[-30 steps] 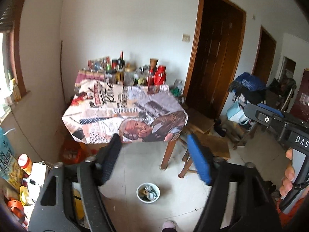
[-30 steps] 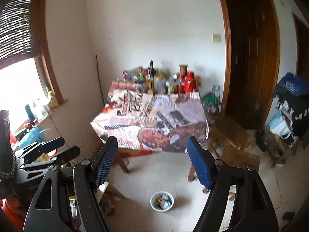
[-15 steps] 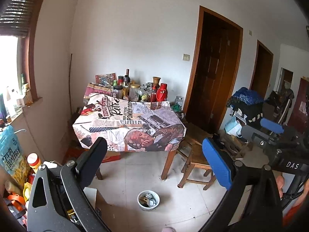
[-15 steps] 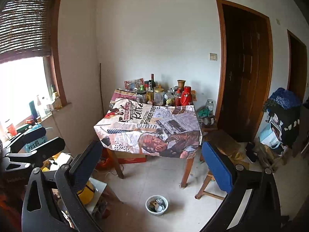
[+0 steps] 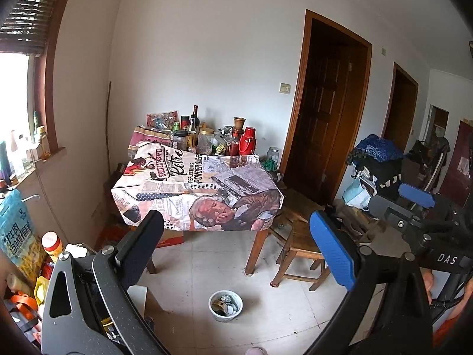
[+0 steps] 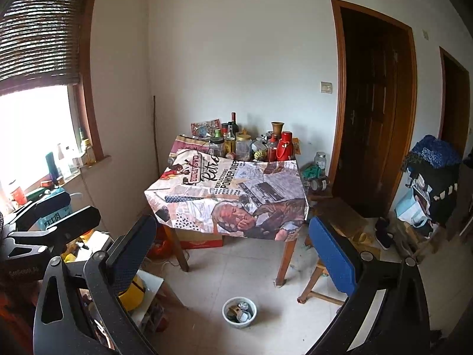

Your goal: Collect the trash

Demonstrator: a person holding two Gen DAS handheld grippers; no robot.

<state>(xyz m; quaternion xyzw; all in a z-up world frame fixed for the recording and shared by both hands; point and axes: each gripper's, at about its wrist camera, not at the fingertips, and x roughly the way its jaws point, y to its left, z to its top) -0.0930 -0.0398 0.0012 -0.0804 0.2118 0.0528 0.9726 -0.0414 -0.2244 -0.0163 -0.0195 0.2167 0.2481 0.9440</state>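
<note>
As the two grippers rose and drew back over the last second, the room opened out before them: the table [image 5: 189, 189] with its newsprint cloth had sat close and high in the left wrist view, and now it stood farther off with bare tiled floor in front of it. The left gripper [image 5: 236, 248] had spread its jaws much wider than a second before, and held nothing; the right gripper [image 6: 233, 251] had done the same and was equally empty. The task's thing, as far as I could judge, was the small white bin [image 5: 226, 306] on the floor, just in front of the table and near the wooden stool [image 5: 298, 254], with a few scraps of rubbish lying inside it. It had kept its place throughout. The tabletop showed no loose litter on its near part, only bottles and jars [image 6: 245, 145] crowded at the wall end. That could fit rubbish already gathered into the bin and the hands pulling away, or hands readying for a piece I could not see.
</note>
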